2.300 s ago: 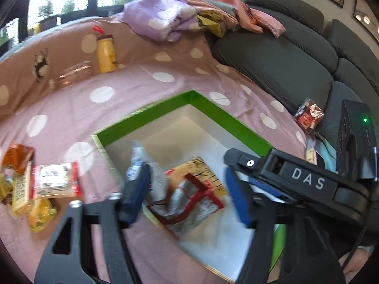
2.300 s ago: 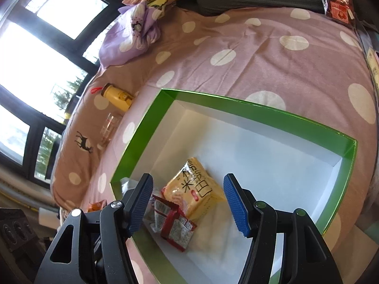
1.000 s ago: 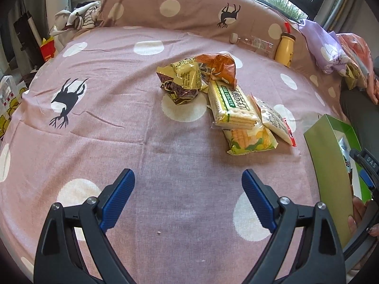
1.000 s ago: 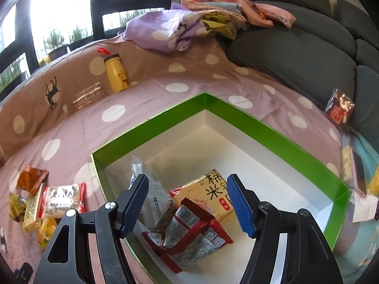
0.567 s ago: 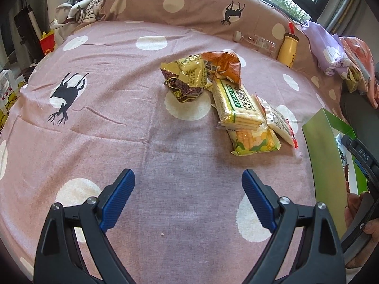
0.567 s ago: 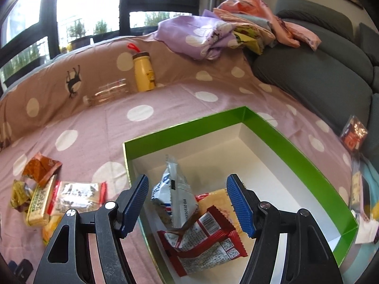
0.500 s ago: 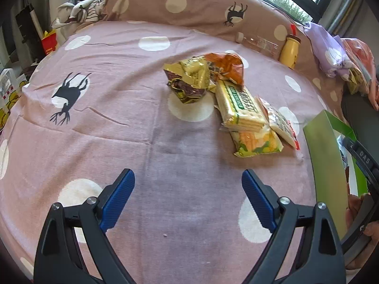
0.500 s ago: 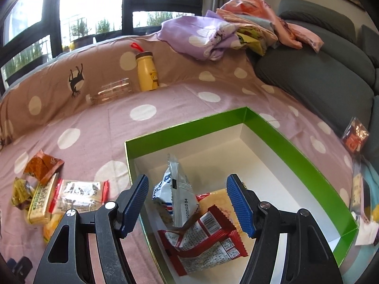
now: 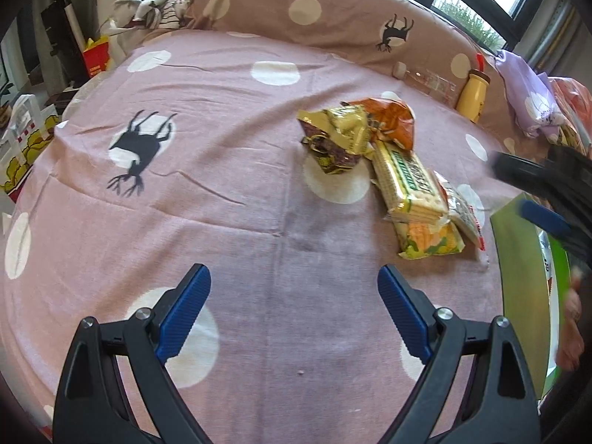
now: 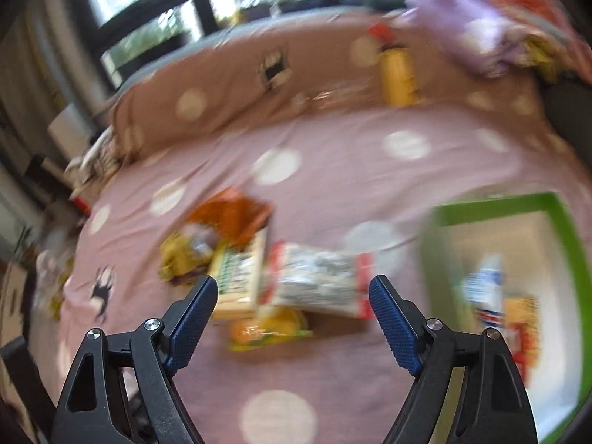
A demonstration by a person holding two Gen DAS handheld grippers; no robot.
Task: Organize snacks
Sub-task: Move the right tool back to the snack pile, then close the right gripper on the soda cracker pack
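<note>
A heap of snack packets lies on the pink dotted cloth: a gold bag [image 9: 338, 135], an orange bag [image 9: 392, 118], a cracker pack [image 9: 409, 181], a yellow-green packet [image 9: 431, 240] and a white-red packet [image 10: 318, 281]. My left gripper [image 9: 292, 309] hovers open over bare cloth, short of the heap. My right gripper [image 10: 292, 318] is above the near side of the heap, its jaws opening with nothing between them; its view is blurred. The green box [image 10: 569, 244] at the right holds a blue-white packet [image 10: 484, 288] and a yellow one [image 10: 518, 314].
A yellow bottle [image 9: 471, 94] and a clear bottle [image 9: 425, 77] lie along the brown dotted cushion [image 9: 296, 11] at the back. Purple bedding [image 10: 470, 29] is piled at the far right. A person's hand [image 9: 571, 318] shows at the right edge beside the box.
My right gripper swung left from over the green box to the snack heap, and its jaws widened. My left gripper drifted slightly, with the heap sliding right in its view.
</note>
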